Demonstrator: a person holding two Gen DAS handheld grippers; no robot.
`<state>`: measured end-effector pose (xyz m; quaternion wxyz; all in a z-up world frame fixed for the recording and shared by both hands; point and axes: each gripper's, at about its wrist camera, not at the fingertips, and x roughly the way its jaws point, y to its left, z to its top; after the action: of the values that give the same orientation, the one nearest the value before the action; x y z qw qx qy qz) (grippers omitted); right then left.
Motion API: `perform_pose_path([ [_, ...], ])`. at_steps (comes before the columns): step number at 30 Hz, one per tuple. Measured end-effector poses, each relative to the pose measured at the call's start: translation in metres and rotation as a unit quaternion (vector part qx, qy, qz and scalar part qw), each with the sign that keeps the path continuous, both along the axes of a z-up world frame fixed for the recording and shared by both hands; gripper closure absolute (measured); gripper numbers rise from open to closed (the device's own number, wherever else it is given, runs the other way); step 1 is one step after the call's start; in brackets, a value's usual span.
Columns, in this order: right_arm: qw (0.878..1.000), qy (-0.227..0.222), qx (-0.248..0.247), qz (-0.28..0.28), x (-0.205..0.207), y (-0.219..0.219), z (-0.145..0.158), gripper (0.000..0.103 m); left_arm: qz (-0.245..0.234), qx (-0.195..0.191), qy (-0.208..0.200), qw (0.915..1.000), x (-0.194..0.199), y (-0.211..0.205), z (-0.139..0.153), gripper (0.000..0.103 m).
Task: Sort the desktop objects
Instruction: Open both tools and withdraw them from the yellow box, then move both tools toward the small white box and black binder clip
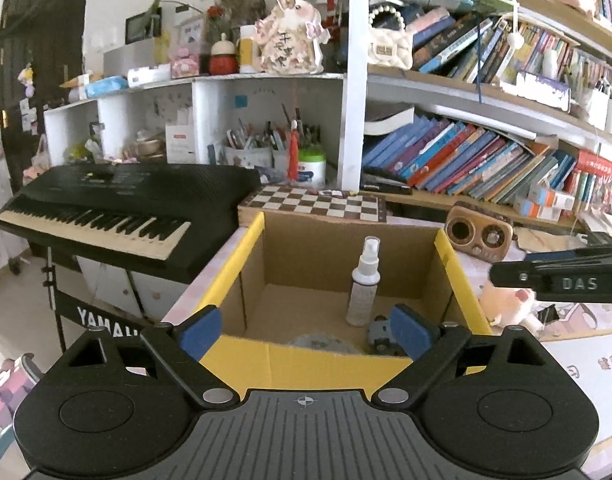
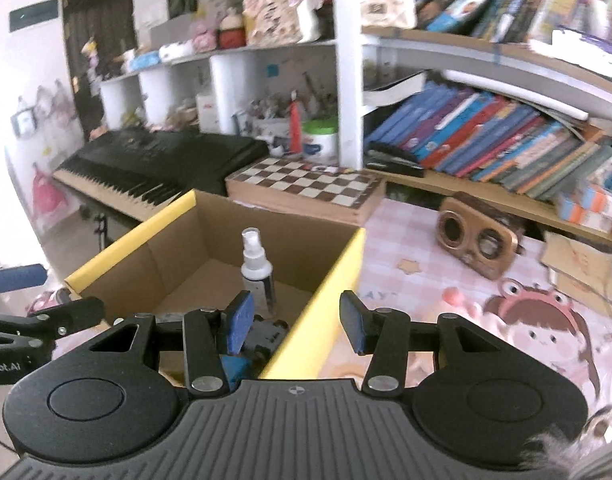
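An open cardboard box with yellow flaps (image 1: 452, 264) (image 2: 326, 280) stands on the desk. Inside it a white spray bottle (image 1: 364, 284) (image 2: 257, 276) stands upright beside a small grey toy car (image 1: 380, 334) (image 2: 267, 334) and a grey lump (image 1: 320, 342). My left gripper (image 1: 306, 332) is open and empty over the box's near flap. My right gripper (image 2: 297, 322) is open and empty, straddling the box's right yellow flap. The right gripper's arm also shows in the left wrist view (image 1: 562, 280), and the left gripper shows at the left edge of the right wrist view (image 2: 17, 278).
A black keyboard (image 1: 117, 208) stands left of the box. A chessboard (image 1: 318, 200) lies behind it, with a wooden speaker (image 1: 478, 236) (image 2: 476, 240) and a pink plush toy (image 1: 510, 302) on the right. Bookshelves (image 1: 466, 160) fill the back. The pink checked tablecloth (image 2: 410, 248) lies right of the box.
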<state>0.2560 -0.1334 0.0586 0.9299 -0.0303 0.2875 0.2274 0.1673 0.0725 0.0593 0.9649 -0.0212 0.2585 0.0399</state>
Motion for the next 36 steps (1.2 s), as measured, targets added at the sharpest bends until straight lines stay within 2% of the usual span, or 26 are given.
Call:
perform_pose_path([
  [7,0.999,-0.007,0.015,-0.042,-0.042,-0.021,0.0,0.058,0.005,-0.004,-0.007,1.0,-0.031,0.001,0.001,0.009],
  [17,0.997,0.007,0.003,-0.077,-0.099,-0.031,-0.019,0.058,-0.003,-0.01,0.0,1.0,-0.071,0.004,-0.008,0.009],
  [30,0.996,0.032,-0.015,-0.082,-0.156,-0.024,-0.043,0.058,-0.002,-0.016,0.017,0.9997,-0.111,0.002,-0.027,0.009],
  [36,0.996,0.036,-0.022,-0.073,-0.174,-0.018,-0.052,0.057,-0.013,0.002,0.023,0.9997,-0.124,-0.004,-0.032,0.009],
])
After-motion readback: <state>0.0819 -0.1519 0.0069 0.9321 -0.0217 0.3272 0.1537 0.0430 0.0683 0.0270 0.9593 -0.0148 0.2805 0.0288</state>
